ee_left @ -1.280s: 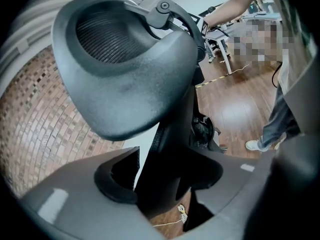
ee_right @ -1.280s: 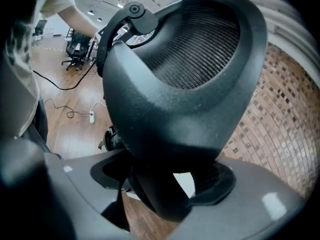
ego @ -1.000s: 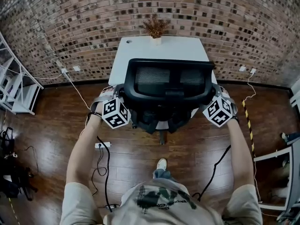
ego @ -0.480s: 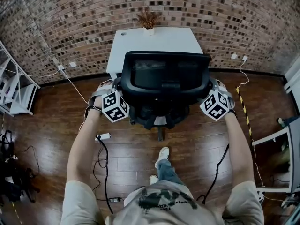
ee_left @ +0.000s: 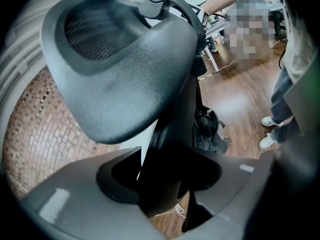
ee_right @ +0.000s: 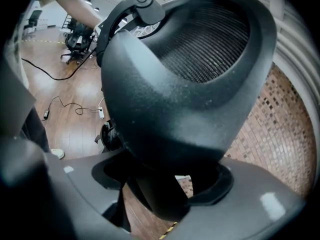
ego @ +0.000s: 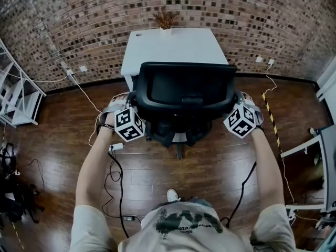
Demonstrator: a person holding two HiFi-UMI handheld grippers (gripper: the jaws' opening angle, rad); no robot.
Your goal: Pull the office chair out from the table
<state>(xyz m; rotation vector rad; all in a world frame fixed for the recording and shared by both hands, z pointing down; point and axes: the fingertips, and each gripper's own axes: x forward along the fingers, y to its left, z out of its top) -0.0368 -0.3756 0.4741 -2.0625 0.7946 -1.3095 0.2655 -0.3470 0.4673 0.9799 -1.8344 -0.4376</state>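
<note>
White table point(ego: 173, 49) against brick wall point(ego: 79, 20), wood floor point(ego: 58, 135) — trailing cables point(ego: 121, 193)

A brick wall point(ego: 79, 20) runs across in front of me, above a dark wooden floor point(ego: 210, 167). A dried plant point(ego: 165, 20) in a small pale pot point(ego: 166, 31) stands at the middle of the far edge of the table point(ego: 173, 49). To my left a white rack point(ego: 18, 96) leans by the wall, with dark bags point(ego: 16, 198) nearer me. A white cable point(ego: 84, 91) trails from a wall socket point(ego: 81, 69). A white power strip point(ego: 116, 146) lies on the floor, with a black cable point(ego: 119, 188) running back toward me. On my right are another black cable point(ego: 242, 190), yellow-black tape point(ego: 273, 122) and white furniture point(ego: 315, 151).
</note>
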